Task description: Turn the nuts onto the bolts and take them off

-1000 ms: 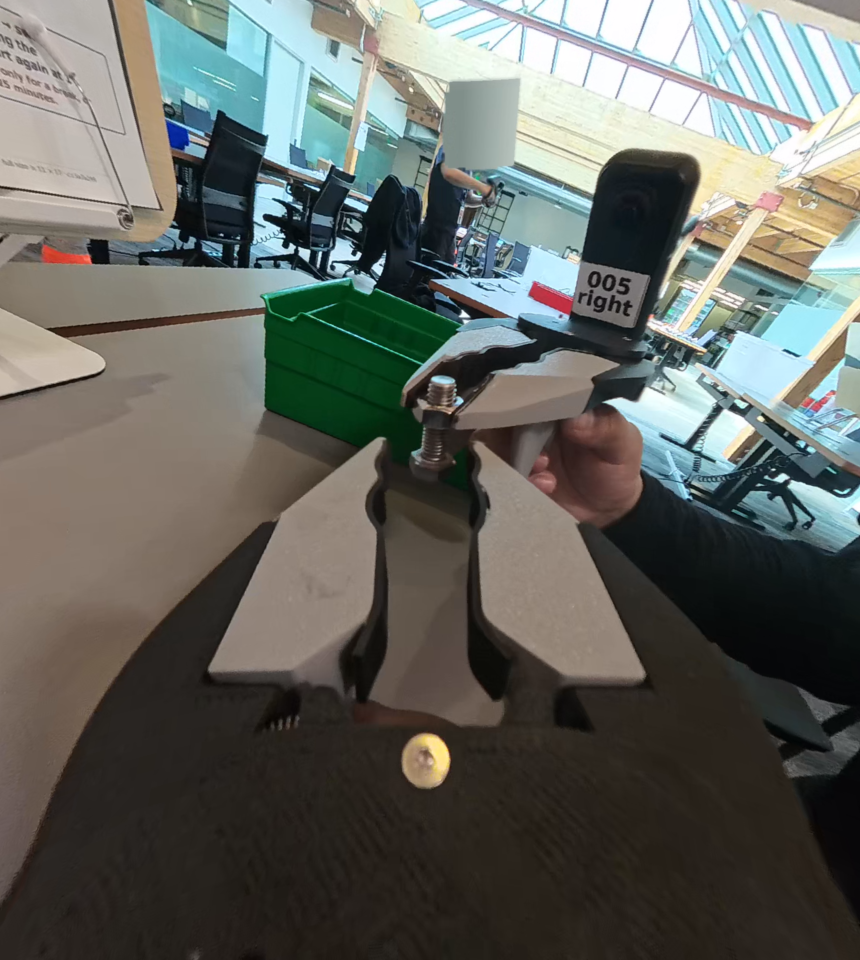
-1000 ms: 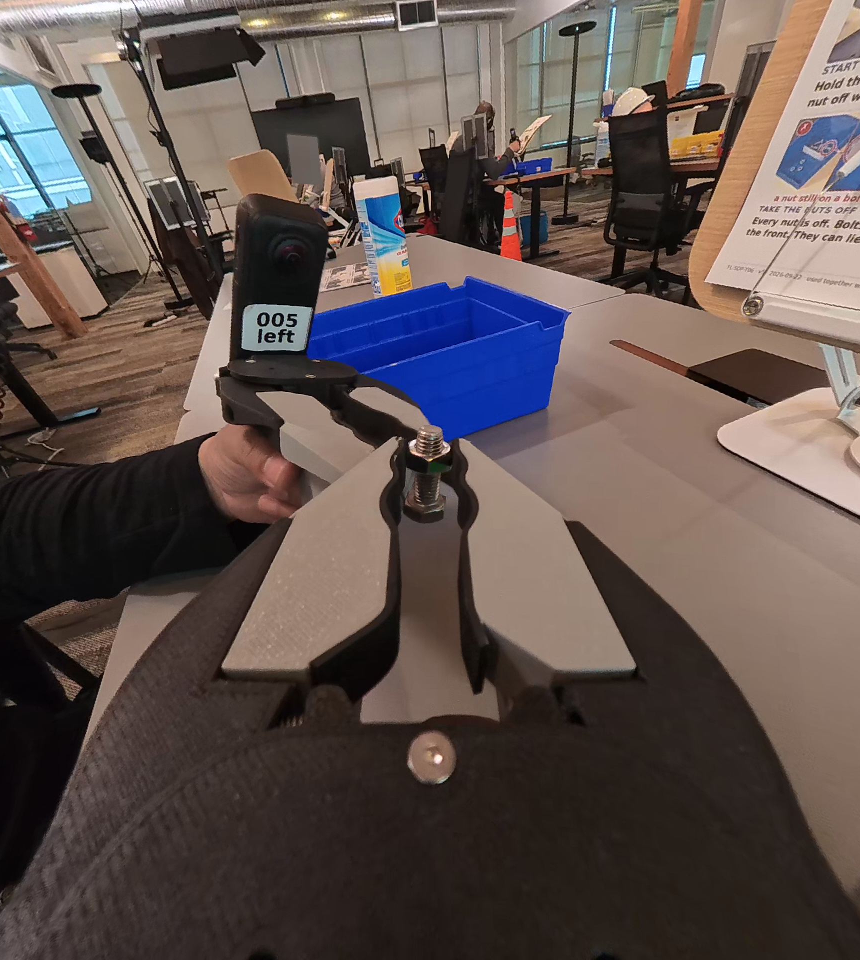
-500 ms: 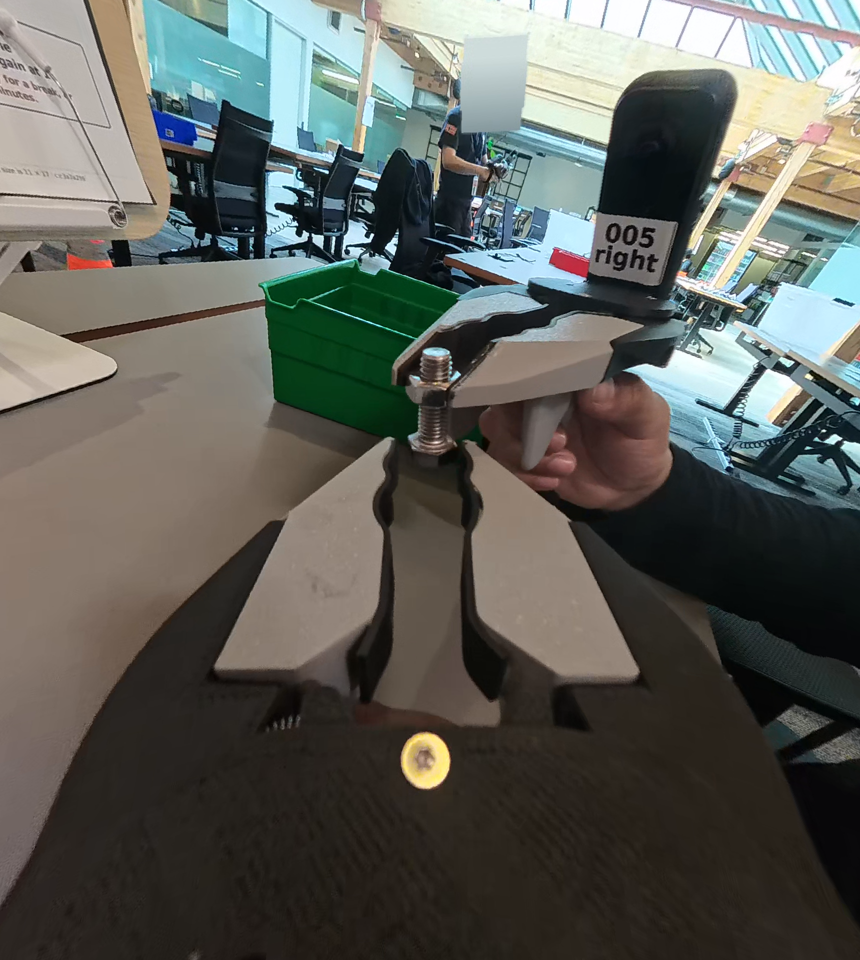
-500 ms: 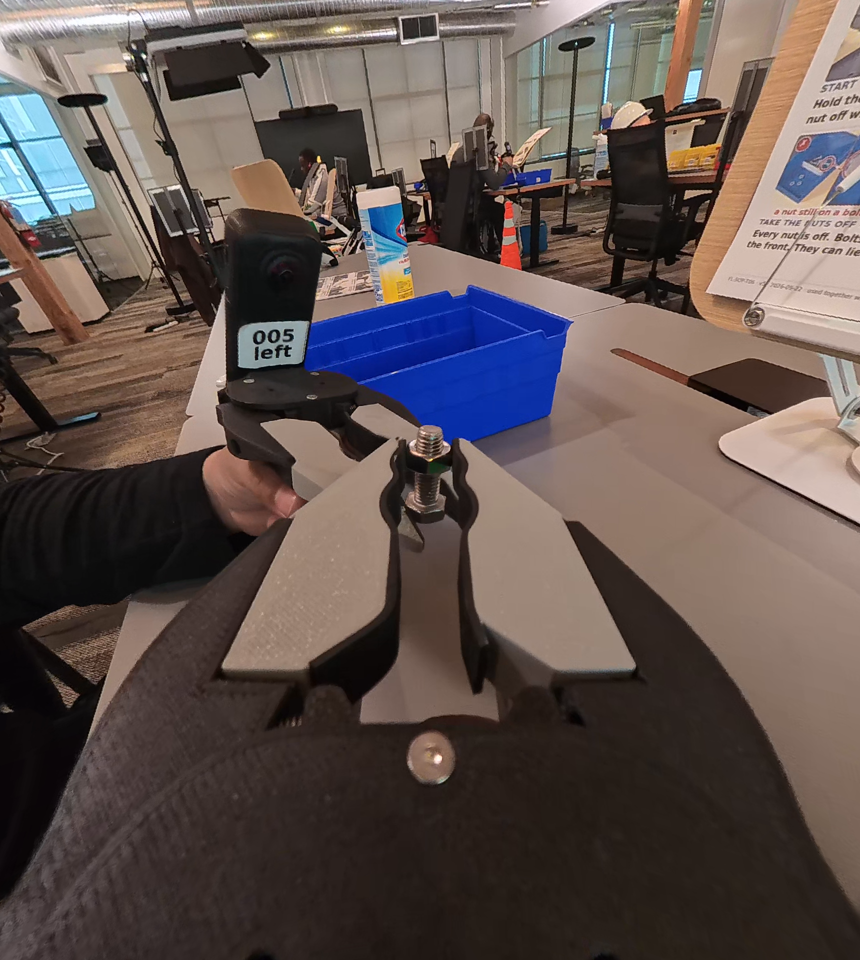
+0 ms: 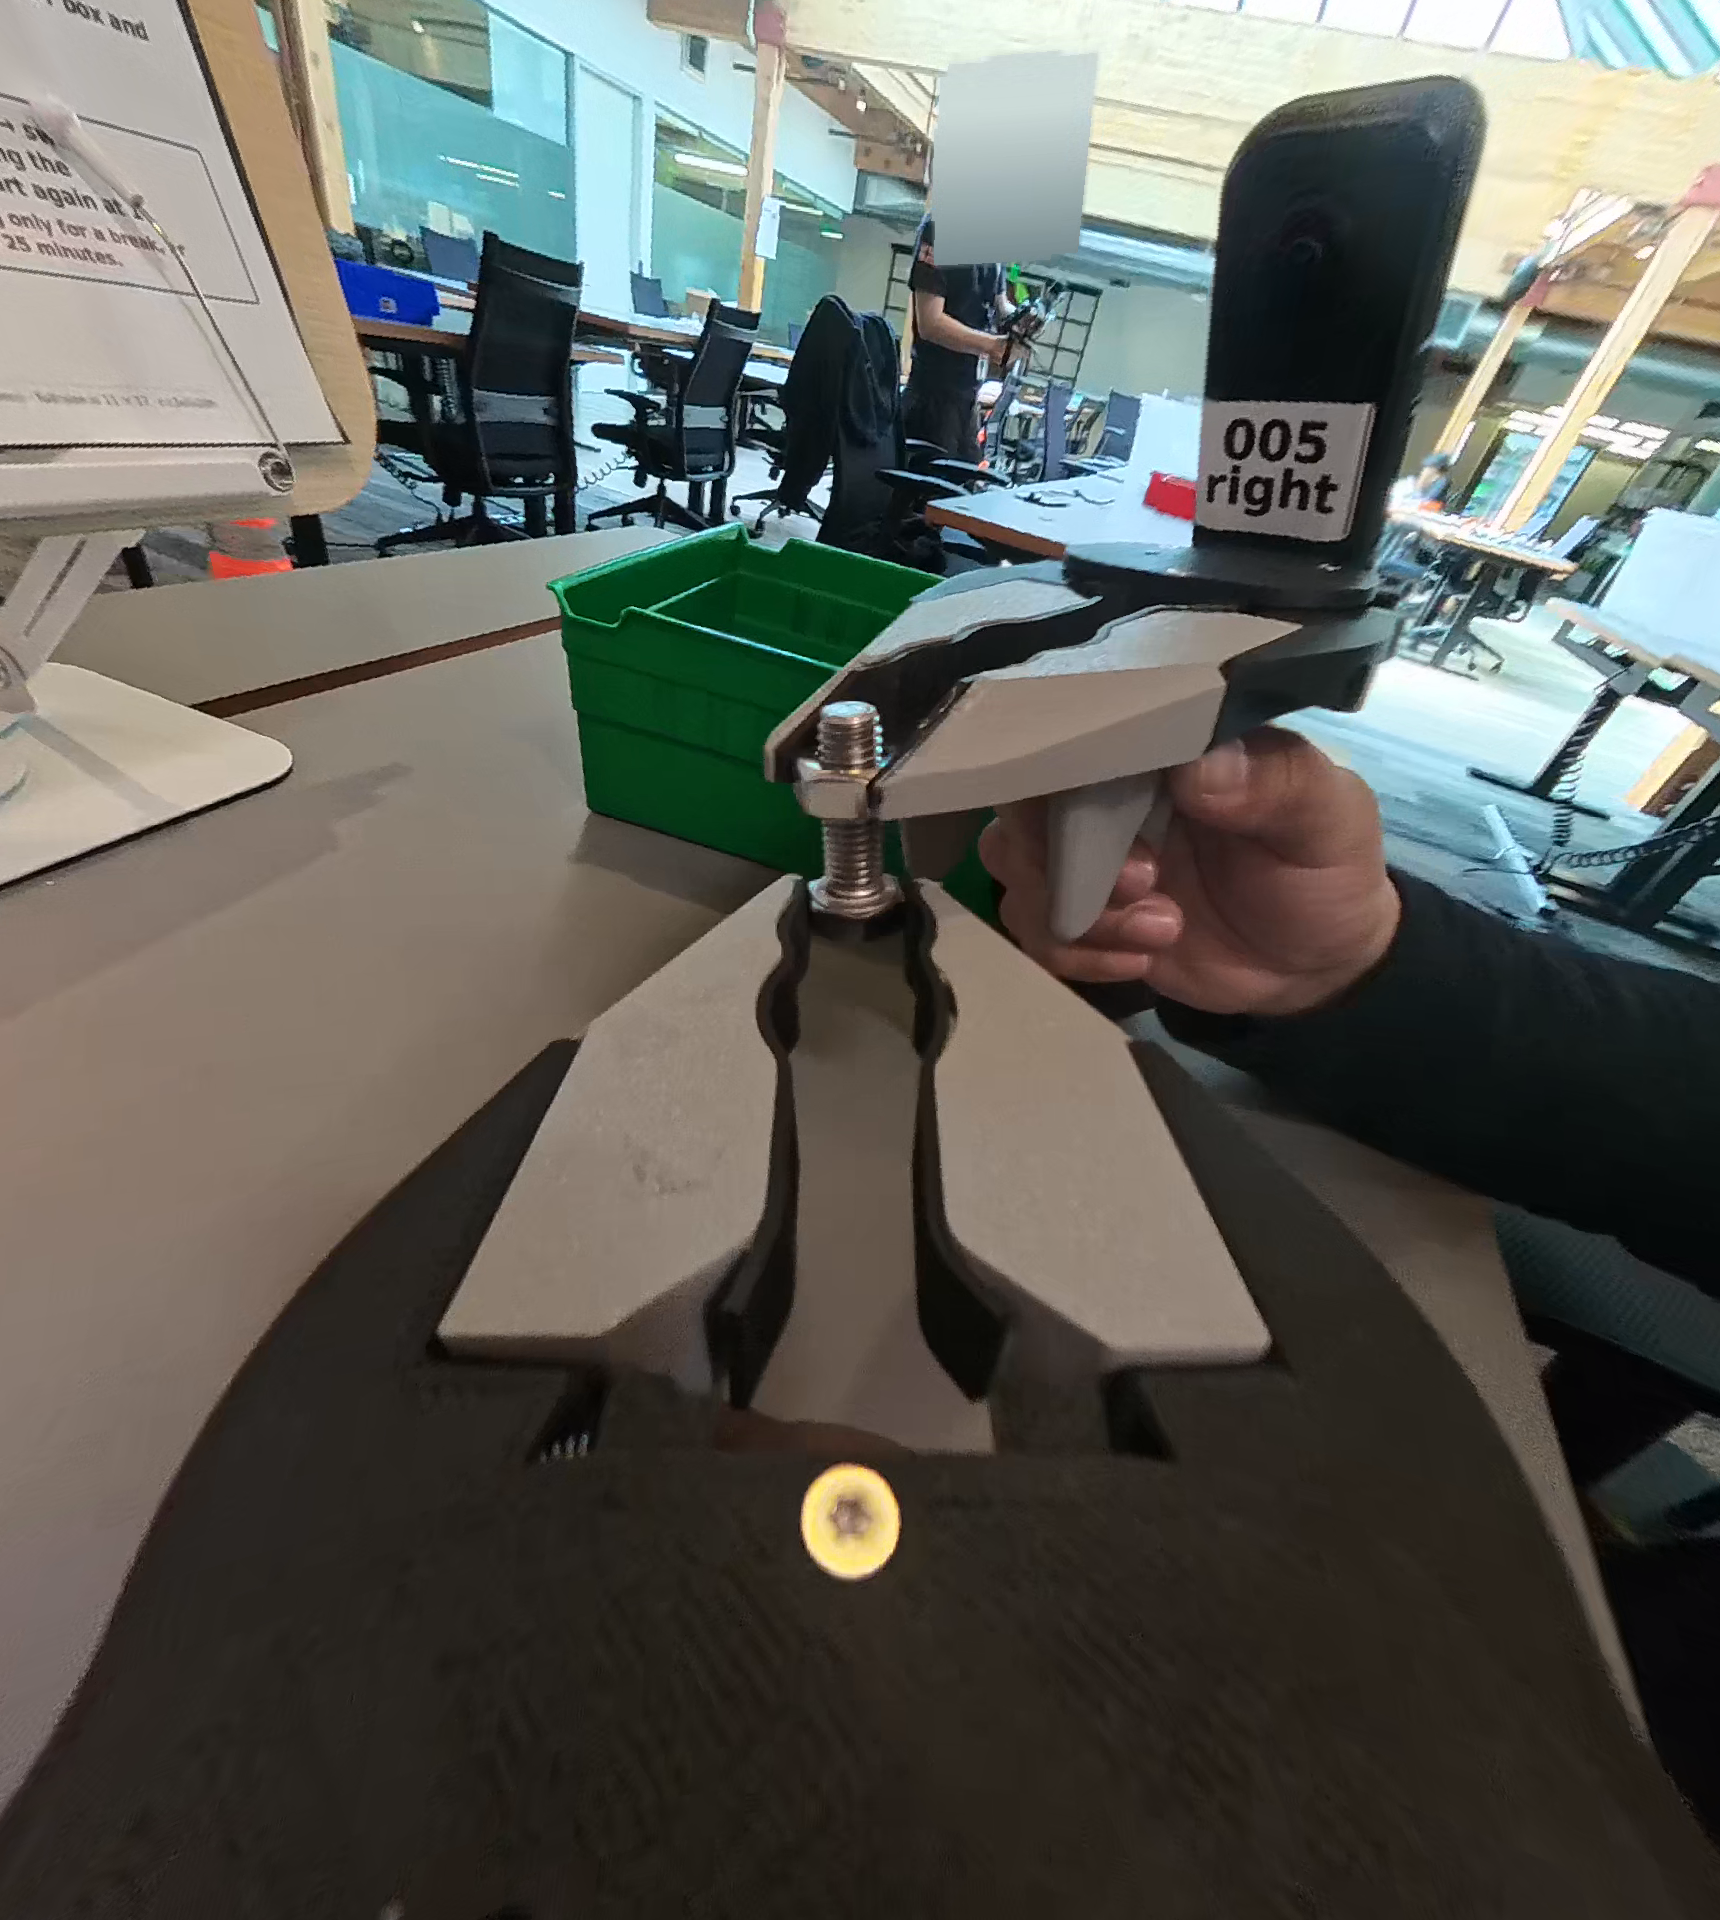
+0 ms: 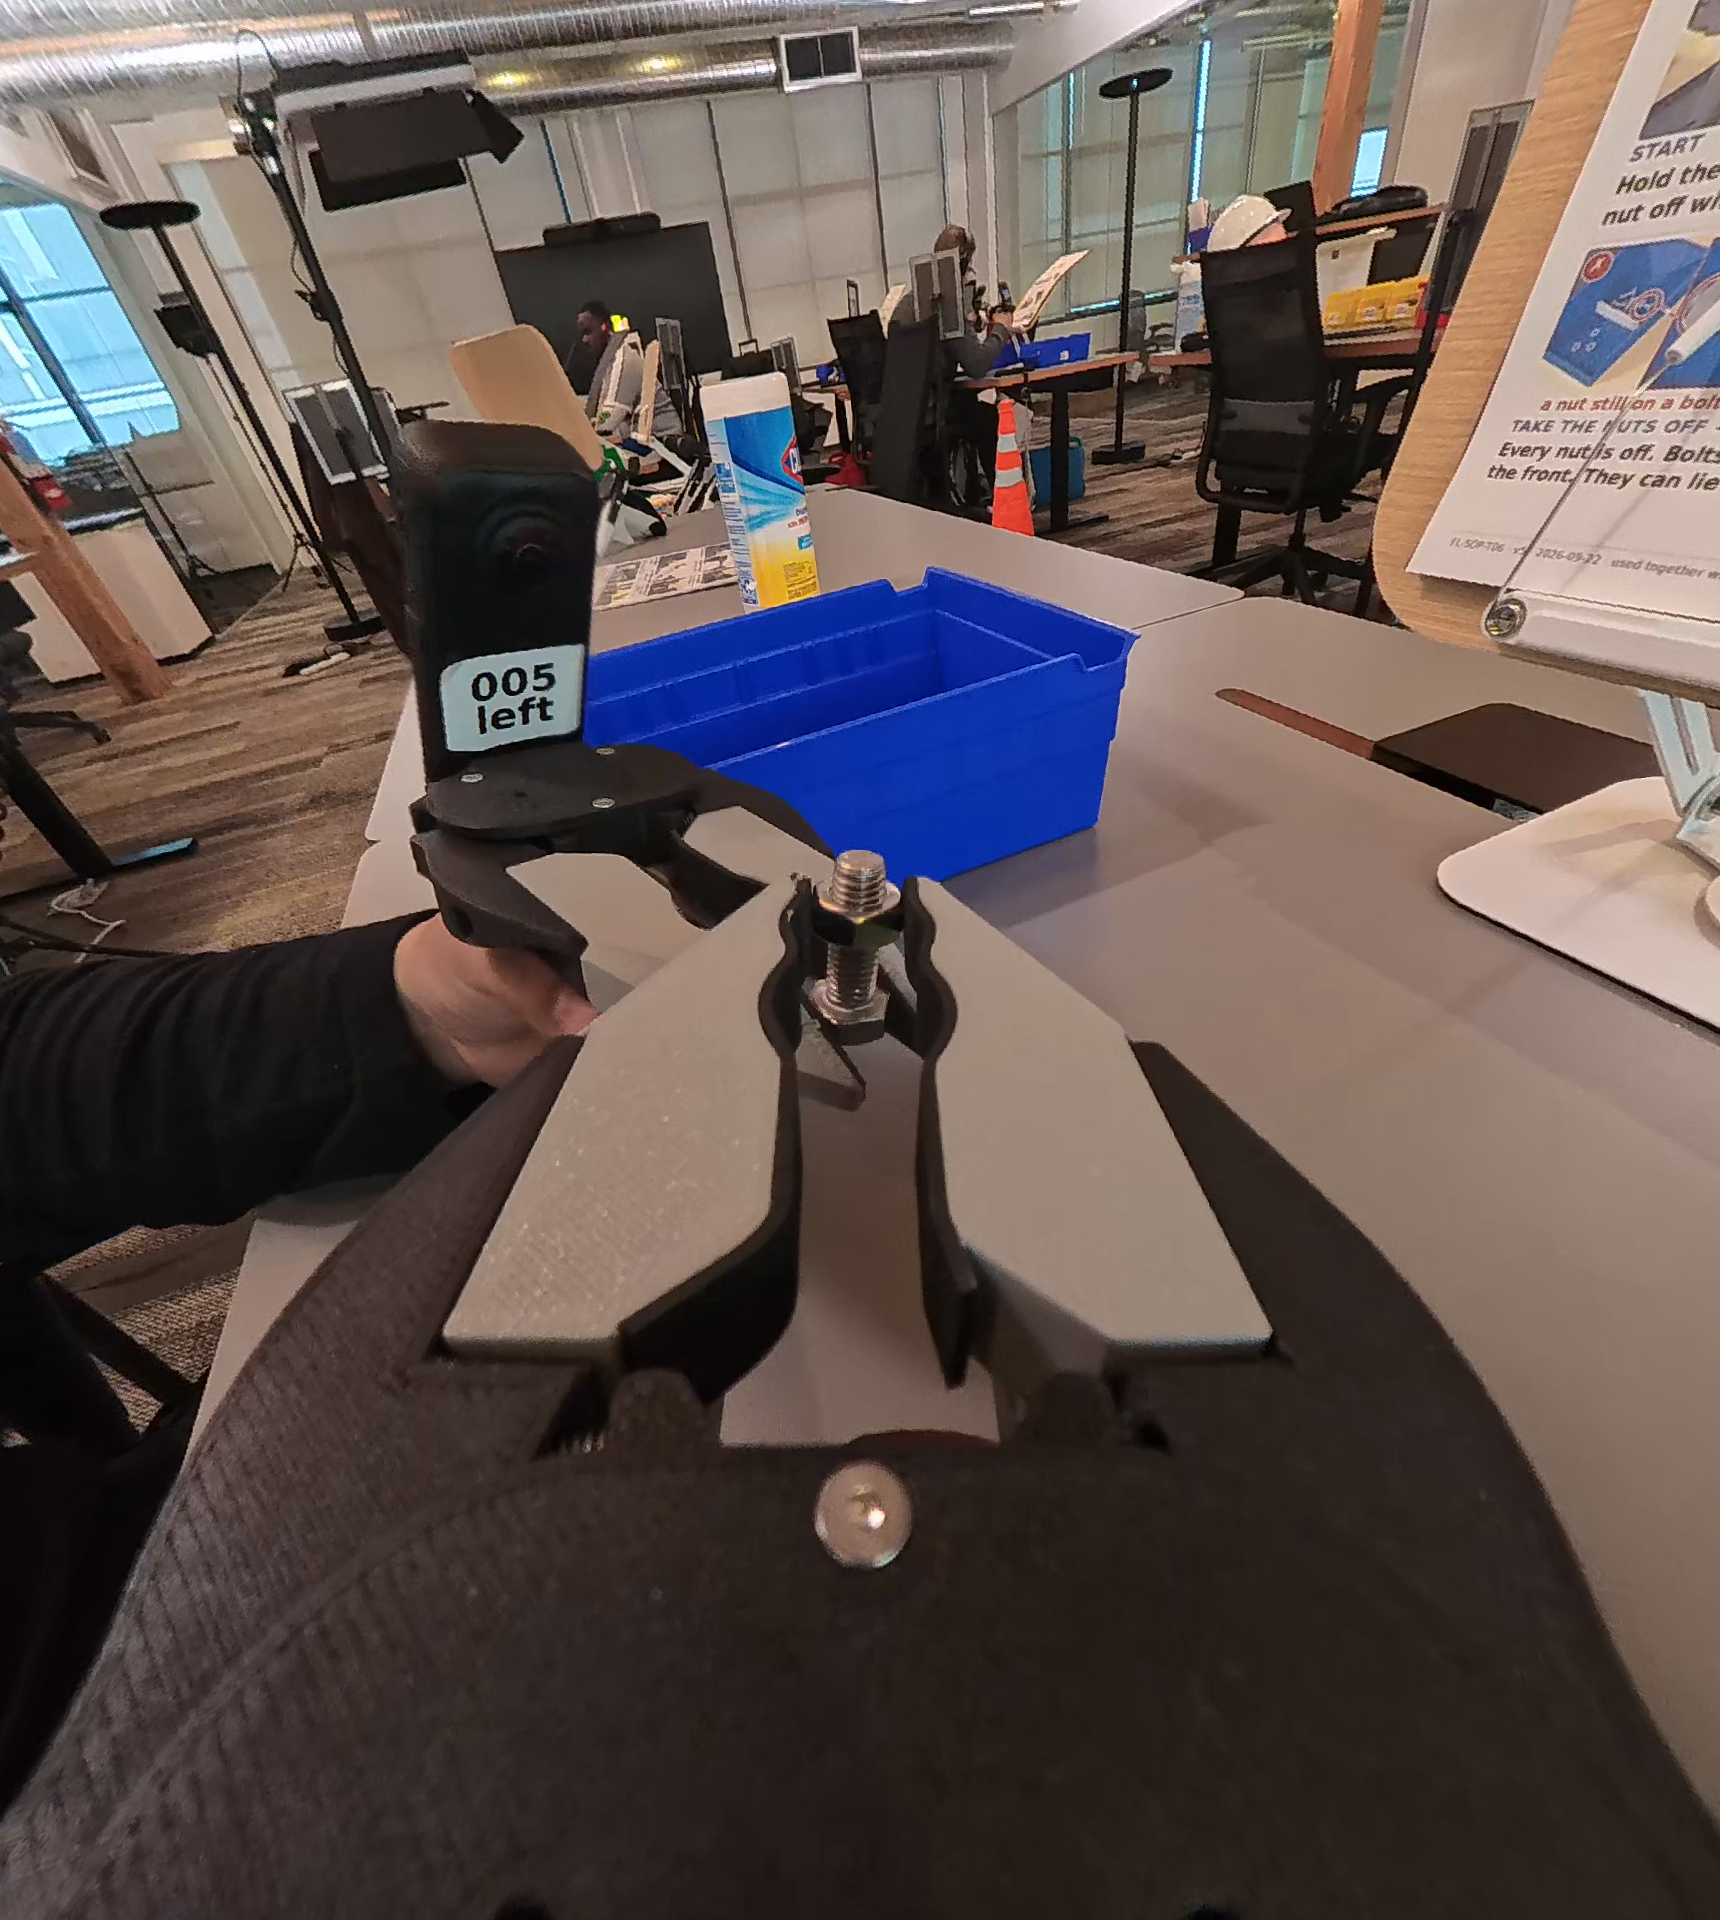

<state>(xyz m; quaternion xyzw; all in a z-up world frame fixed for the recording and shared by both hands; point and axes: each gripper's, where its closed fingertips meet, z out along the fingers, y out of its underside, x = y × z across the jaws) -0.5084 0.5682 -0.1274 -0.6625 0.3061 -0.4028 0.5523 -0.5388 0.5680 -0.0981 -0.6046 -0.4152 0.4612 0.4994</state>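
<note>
A steel bolt (image 5: 848,847) stands upright in mid-air above the grey table (image 5: 212,1039). My left gripper (image 5: 854,916) is shut on the bolt's head at the bottom. My right gripper (image 5: 835,774) comes in from the right and is shut on the hex nut (image 5: 833,798), which sits high on the thread with a short threaded end above it. In the right wrist view my right gripper (image 6: 856,916) clamps the nut (image 6: 856,914). The bolt (image 6: 848,971) hangs below it, and my left gripper (image 6: 840,1029) holds the head from the left.
A green bin (image 5: 690,707) stands just behind the bolt in the left wrist view. A blue bin (image 6: 918,748) stands behind it in the right wrist view, with a wipes canister (image 6: 762,499) farther back. An instruction board on a white stand (image 6: 1614,883) is at the table's far side. Both grippers' tips are close together, under 4 cm apart.
Both grippers keep their hold. The bolt has gone from tilted to upright in the left wrist view, and the right gripper has swung a little. The nut's height on the thread looks much the same.
</note>
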